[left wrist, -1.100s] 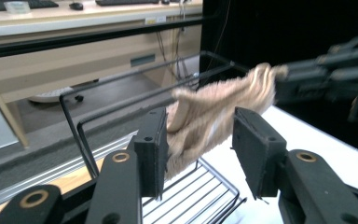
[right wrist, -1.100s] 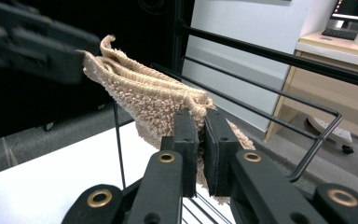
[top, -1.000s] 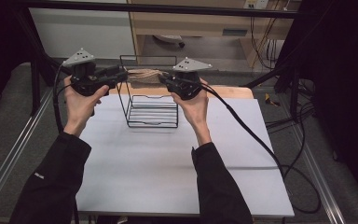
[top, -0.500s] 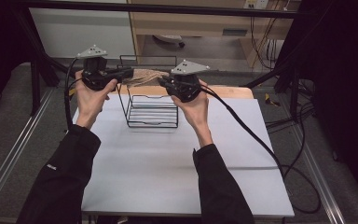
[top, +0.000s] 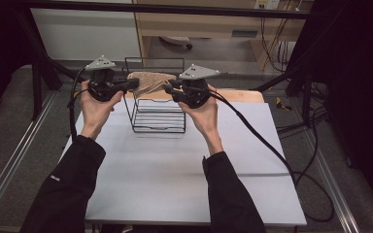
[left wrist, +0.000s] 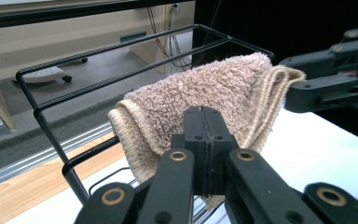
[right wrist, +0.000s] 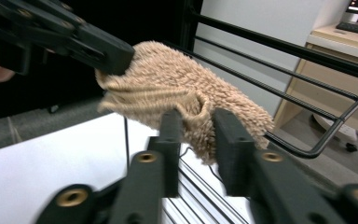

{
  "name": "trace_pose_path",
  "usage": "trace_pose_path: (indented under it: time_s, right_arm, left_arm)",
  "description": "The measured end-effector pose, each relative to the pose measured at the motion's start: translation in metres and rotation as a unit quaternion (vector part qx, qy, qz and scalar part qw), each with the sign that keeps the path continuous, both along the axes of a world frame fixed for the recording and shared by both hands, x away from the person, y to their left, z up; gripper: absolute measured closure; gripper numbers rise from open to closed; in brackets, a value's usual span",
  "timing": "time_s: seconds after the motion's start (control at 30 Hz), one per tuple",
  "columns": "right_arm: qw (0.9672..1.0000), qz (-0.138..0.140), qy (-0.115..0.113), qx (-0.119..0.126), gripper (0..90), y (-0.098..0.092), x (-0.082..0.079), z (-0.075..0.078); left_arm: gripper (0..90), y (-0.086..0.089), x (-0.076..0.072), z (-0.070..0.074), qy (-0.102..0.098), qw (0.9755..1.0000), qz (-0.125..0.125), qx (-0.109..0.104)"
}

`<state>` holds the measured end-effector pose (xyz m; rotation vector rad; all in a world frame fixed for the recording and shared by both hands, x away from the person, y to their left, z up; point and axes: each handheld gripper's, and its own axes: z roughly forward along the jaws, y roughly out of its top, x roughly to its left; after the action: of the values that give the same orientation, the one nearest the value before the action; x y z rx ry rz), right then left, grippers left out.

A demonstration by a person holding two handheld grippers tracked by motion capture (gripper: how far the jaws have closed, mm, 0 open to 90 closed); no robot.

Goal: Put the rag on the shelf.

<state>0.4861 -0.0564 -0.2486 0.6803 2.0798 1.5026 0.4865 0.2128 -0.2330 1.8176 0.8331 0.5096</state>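
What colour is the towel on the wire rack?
Beige-tan towel, seen best in the left gripper view.

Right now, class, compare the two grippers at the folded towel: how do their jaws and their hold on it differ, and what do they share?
The left gripper has its jaws pressed together, pinching the towel at one end; the right gripper has a gap between its jaws, which have just been opening, with towel lying loosely between them. The left gripper's jaws have just been closing. Both are black, hand-held, and meet the towel over the wire rack.
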Motion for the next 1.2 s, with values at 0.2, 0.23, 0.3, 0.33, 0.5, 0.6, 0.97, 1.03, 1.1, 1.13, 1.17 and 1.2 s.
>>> trace_pose_path:
  time_s: [0.2,0.23,0.3,0.33,0.5,0.6,0.97,1.03,1.1,1.13,1.17,1.2]
  right_arm:
    - [0.9999,0.005,-0.005,0.015,58.2,-0.005,-0.008,0.007]
    - [0.9997,0.007,-0.004,0.022,59.0,-0.005,-0.008,0.008]
    - [0.9995,0.008,0.007,0.031,65.7,-0.005,-0.006,0.009]
    - [0.9994,0.009,0.017,0.030,71.0,-0.004,-0.004,0.008]
    - [0.9986,-0.007,0.051,0.009,86.5,0.000,0.004,-0.007]
    - [0.9979,-0.020,0.061,0.002,88.2,0.001,0.008,-0.016]
    - [0.9984,-0.025,0.049,0.011,84.9,-0.004,0.006,-0.017]
    - [0.9986,-0.024,0.046,0.013,84.0,-0.005,0.004,-0.015]
    - [0.9986,-0.023,0.045,0.015,82.6,-0.007,0.002,-0.013]
    - [0.9986,-0.021,0.044,0.017,81.5,-0.008,0.001,-0.011]
    - [0.9987,-0.020,0.043,0.020,79.9,-0.009,-0.001,-0.010]
    - [0.9987,-0.018,0.043,0.022,78.9,-0.011,-0.002,-0.009]
  left_arm:
    - [89.6,0.000,0.000,-0.005,0.001,1.0000,-0.001,0.007]
    - [89.6,0.000,0.000,-0.005,0.001,1.0000,-0.001,0.009]
    - [89.6,0.000,0.000,-0.008,-0.001,0.9999,0.000,0.014]
    - [89.6,0.000,-0.001,-0.009,-0.002,0.9998,0.000,0.018]
    - [89.5,0.002,-0.001,-0.015,-0.006,0.9997,-0.002,0.024]
    - [89.4,0.002,0.000,-0.019,-0.007,0.9997,-0.002,0.024]
    - [85.8,0.000,0.001,-0.023,-0.011,0.9998,0.001,0.014]
    - [83.1,0.001,0.000,-0.022,-0.010,0.9999,0.001,0.009]
    - [79.7,0.002,-0.001,-0.020,-0.010,0.9999,0.003,0.003]
    - [77.9,0.003,-0.002,-0.019,-0.012,0.9999,0.004,0.003]
    - [75.8,0.004,-0.002,-0.017,-0.010,0.9999,0.003,-0.001]
    - [73.6,0.004,-0.002,-0.017,-0.010,0.9999,0.003,-0.001]
